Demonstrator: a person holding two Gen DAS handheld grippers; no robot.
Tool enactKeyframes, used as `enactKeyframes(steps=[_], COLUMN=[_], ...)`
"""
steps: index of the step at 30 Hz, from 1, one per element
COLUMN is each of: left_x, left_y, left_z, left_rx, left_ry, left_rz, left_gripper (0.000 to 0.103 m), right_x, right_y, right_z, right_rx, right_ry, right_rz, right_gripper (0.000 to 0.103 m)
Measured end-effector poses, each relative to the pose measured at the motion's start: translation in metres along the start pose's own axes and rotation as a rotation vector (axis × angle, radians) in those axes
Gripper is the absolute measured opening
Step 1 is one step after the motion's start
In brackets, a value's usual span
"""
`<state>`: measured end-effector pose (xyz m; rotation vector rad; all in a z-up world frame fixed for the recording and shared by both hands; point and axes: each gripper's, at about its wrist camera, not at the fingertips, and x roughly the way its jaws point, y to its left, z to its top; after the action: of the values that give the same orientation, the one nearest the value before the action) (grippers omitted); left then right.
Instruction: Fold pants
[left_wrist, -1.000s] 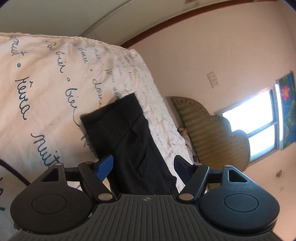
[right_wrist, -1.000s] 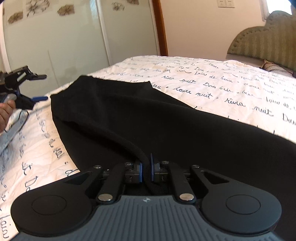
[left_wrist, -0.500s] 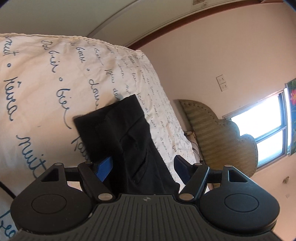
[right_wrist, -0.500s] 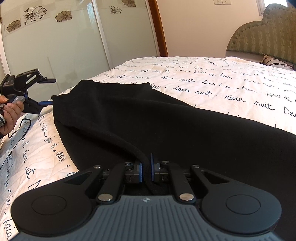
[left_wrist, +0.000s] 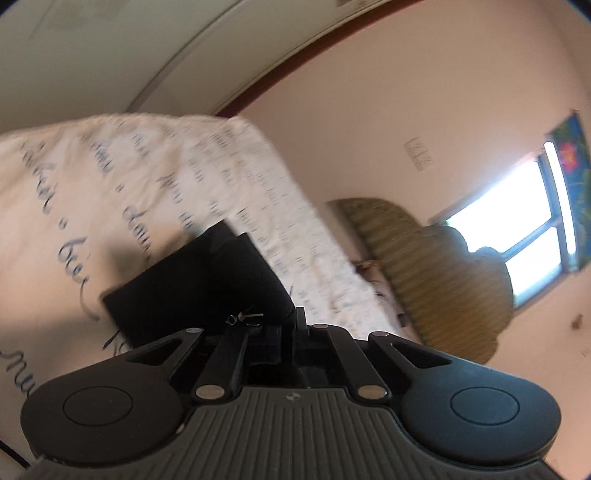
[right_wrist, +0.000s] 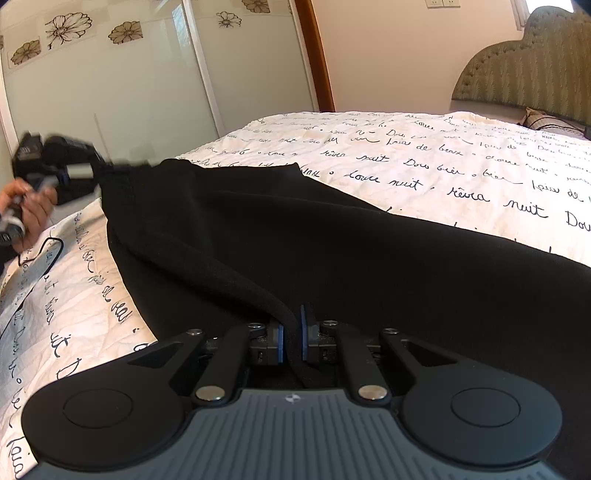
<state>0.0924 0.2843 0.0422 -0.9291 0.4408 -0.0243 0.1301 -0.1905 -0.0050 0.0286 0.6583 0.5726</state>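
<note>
Left wrist view, blurry: we are seeing the left gripper (left_wrist: 291, 325) with jaws drawn together, apparently pinching a corner of the black pants (left_wrist: 207, 284), which are lying on the script-print bedspread (left_wrist: 110, 177).

Right wrist view: the right gripper (right_wrist: 291, 338) is clamping a thick rolled edge of the pants (right_wrist: 332, 251), which are spreading across the bedspread (right_wrist: 443, 162). The left gripper (right_wrist: 99, 168) is gripping the far corner, a hand (right_wrist: 26, 206) holding it.

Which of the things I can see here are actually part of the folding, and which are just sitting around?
Part of the job:
black pants
right gripper, shut on a pants edge
left gripper, shut on the pants' far corner
bedspread, the folding surface

Just there:
headboard
wardrobe doors
window
</note>
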Motion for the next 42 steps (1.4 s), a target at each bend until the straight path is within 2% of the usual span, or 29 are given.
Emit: enactKeyframes(steps=[2,5,6,7,12,14,16,17,20,22,26,32,34,38,40,42], left_x=[0.001,0.026,0.030,0.027,-0.002,-0.019,-0.036,-0.037,-0.019,-0.002,0.041,0.069,0.070,0.068,0.075,0.078], left_y=[0.006,0.039,0.051,0.057,0.037,0.024,0.010,-0.001,-0.040,-0.060,-0.075,-0.072,-0.071,-0.079,-0.081,-0.076], left_z=[-0.003,-0.014,-0.017,-0.019,-0.021,-0.029,-0.051,-0.065,-0.111,-0.139,-0.175,-0.177,-0.179,-0.180,-0.181,-0.186], left_rx=[0.000,-0.011,-0.045,-0.073,-0.046,-0.052,-0.089,-0.105,-0.079,-0.067,-0.114,-0.151,-0.172,-0.131,-0.093,-0.058], left_ry=[0.015,0.126,0.150,0.140,0.137,0.146,0.172,0.212,0.357,0.409,0.523,0.452,0.438,0.431,0.428,0.429], left_rz=[0.049,0.201,0.206,0.186,0.180,0.130,0.031,-0.025,-0.154,-0.186,-0.139,-0.045,-0.044,-0.049,-0.019,0.036], left_gripper=[0.003,0.006,0.010,0.011,0.023,0.027,0.041,0.050,0.052,0.053,0.054,0.054,0.054,0.055,0.047,0.003], right_x=[0.000,0.000,0.000,0.000,-0.002,-0.010,-0.022,-0.028,-0.034,-0.033,-0.034,-0.041,-0.039,-0.031,-0.030,-0.029], right_y=[0.000,-0.001,0.000,0.000,0.010,0.019,0.026,0.027,0.030,0.030,0.030,0.034,0.035,0.036,0.037,0.033], right_z=[0.000,0.000,0.001,0.001,0.006,0.011,0.015,0.017,0.022,0.026,0.028,0.016,0.007,-0.011,-0.014,-0.013], right_rx=[0.004,0.004,0.003,0.002,-0.054,-0.089,-0.116,-0.117,-0.133,-0.139,-0.133,-0.105,-0.092,-0.080,-0.074,-0.044], right_ry=[0.001,0.002,0.003,0.004,0.019,0.001,-0.050,-0.067,-0.084,-0.078,-0.079,-0.100,-0.081,-0.041,-0.045,-0.043], right_rz=[0.002,0.003,0.003,0.003,-0.035,-0.059,-0.066,-0.060,-0.057,-0.064,-0.068,-0.051,-0.040,-0.044,-0.042,-0.048], right_gripper=[0.007,0.007,0.007,0.007,0.008,0.009,0.009,0.009,0.009,0.009,0.009,0.009,0.009,0.009,0.009,0.009])
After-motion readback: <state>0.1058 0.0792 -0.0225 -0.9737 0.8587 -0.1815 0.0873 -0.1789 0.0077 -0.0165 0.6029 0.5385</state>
